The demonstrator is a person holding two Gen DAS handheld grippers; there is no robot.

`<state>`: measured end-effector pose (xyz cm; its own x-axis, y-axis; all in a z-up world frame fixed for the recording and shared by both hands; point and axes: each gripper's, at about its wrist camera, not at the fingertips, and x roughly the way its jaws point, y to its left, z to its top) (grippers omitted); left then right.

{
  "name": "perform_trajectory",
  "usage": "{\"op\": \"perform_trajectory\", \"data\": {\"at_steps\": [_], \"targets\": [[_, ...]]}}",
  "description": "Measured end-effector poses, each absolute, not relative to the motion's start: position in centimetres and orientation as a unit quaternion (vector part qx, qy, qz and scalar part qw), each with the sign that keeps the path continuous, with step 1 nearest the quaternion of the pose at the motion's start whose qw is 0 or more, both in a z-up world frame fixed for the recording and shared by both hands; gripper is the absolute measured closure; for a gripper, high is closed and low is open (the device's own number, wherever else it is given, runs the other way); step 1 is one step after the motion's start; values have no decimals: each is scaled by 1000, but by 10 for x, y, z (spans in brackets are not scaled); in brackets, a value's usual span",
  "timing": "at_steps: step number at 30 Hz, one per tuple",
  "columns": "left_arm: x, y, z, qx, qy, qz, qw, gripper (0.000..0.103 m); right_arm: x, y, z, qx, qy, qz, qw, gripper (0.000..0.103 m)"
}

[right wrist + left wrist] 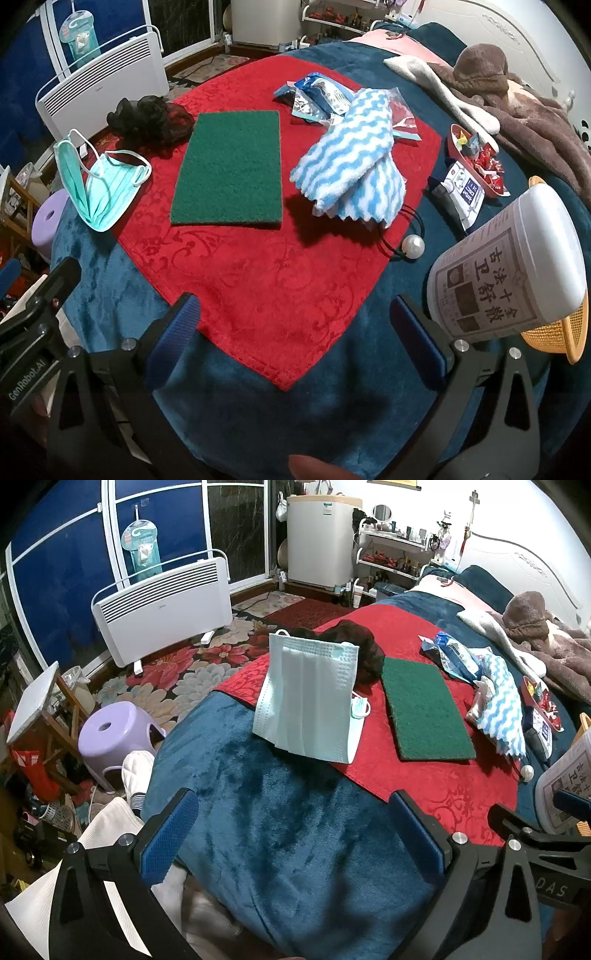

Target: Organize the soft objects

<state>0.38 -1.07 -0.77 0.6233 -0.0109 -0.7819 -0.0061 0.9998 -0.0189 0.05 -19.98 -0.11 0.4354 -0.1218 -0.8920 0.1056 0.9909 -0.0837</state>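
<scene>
Both grippers hang wide apart, empty — the face mask (pixel 308 698) lies straight ahead of the left gripper (pixel 295 843), its long axis running away; the right gripper (pixel 295 343) sits farther off

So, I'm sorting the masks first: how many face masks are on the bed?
1. The mask lies at the red cloth's left edge, beside the green pad. More may be hidden under the towel.

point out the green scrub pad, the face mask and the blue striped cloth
green scrub pad (pixel 229 166): right wrist view, middle of its flat top face
face mask (pixel 310 698): left wrist view, centre of the pleated panel
blue striped cloth (pixel 351 151): right wrist view, middle of the folded top layer
</scene>
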Motion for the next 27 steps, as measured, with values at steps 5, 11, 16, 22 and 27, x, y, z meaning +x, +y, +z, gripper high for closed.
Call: {"op": "perform_trajectory", "data": {"at_steps": [5,11,16,22,27], "targets": [[4,-11,-8,-10,434,-1,901,0,0,-200,-1,-7,527,-67,847,0],[3,-12,-9,-11,435,-2,901,0,1,-201,-1,-7,527,-67,847,0],[3,-12,-8,-10,435,-2,900,0,0,-201,-2,-5,529,-68,846,0],[3,-12,-8,-10,435,-3,900,0,1,-201,-3,-4,528,-69,846,0],[4,-12,-8,-11,436,-2,900,0,1,-201,-3,-5,529,-69,846,0]]}}
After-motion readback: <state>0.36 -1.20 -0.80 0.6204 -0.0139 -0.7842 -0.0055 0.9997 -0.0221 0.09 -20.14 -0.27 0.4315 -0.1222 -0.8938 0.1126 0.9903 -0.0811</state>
